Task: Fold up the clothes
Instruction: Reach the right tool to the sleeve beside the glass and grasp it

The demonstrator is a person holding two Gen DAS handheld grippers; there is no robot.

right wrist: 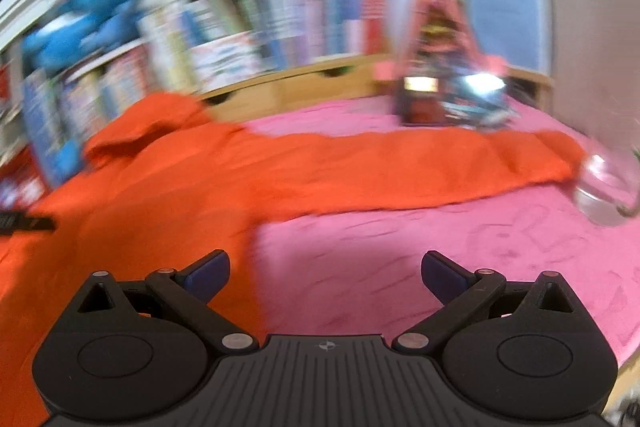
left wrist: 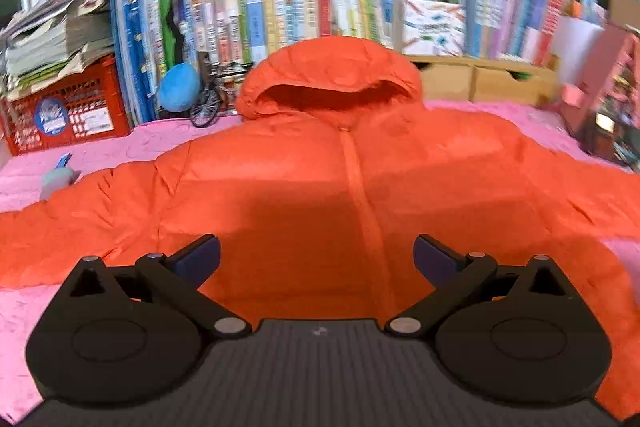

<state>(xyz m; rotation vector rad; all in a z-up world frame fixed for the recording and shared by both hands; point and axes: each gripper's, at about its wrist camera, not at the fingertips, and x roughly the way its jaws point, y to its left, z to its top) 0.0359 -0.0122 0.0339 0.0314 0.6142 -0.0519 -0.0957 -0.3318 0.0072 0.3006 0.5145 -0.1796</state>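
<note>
the orange hooded puffer jacket (left wrist: 320, 187) lies front up on the pink bedspread (left wrist: 120, 147), hood toward the bookshelf (left wrist: 280, 7) and hem toward the grippers, both sleeves spread out sideways so its long axis runs across the bed. the left gripper (left wrist: 316, 259) hovers over the jacket's lower front, just left of the zip line (left wrist: 360, 195), jaws spread wide and holding nothing. the right gripper (right wrist: 326, 275) sits past the jacket's right side edge, jaws likewise released and empty, mostly over bare bedspread, with the right sleeve (right wrist: 440, 163) stretched away ahead of it toward a clear glass vessel (right wrist: 608, 187). that sleeve looks nearer the right hand, so a first fold would likely bring it in across the body. the right view is blurred.
</note>
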